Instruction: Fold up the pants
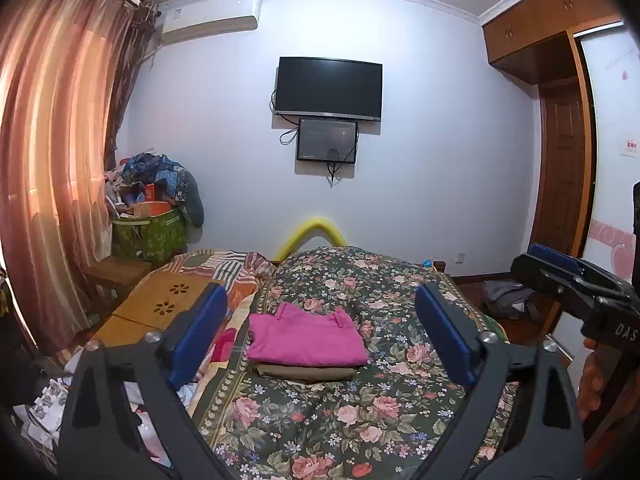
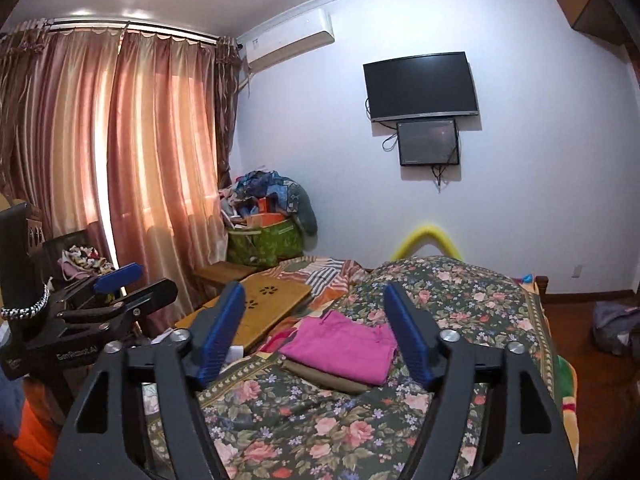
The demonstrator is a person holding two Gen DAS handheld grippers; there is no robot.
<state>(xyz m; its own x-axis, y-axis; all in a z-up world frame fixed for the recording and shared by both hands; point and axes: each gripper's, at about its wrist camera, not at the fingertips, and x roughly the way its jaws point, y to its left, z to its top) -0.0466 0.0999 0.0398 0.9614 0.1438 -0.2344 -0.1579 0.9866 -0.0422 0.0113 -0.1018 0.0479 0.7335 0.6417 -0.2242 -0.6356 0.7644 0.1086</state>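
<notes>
- The pink pants (image 1: pixel 306 338) lie folded on the bed (image 1: pixel 360 412), stacked on a folded olive garment (image 1: pixel 308 372)
- The left tool (image 1: pixel 320 332) hangs above the floral quilt with its blue fingers (image 1: pixel 200 332) spread wide, holding nothing
- The right tool (image 2: pixel 316 332) is likewise spread apart and empty, aimed at the pants from well short of them
- A wooden lap tray (image 1: pixel 160 304) rests left of the pants
- A television (image 1: pixel 329 88) is on the far wall
</notes>
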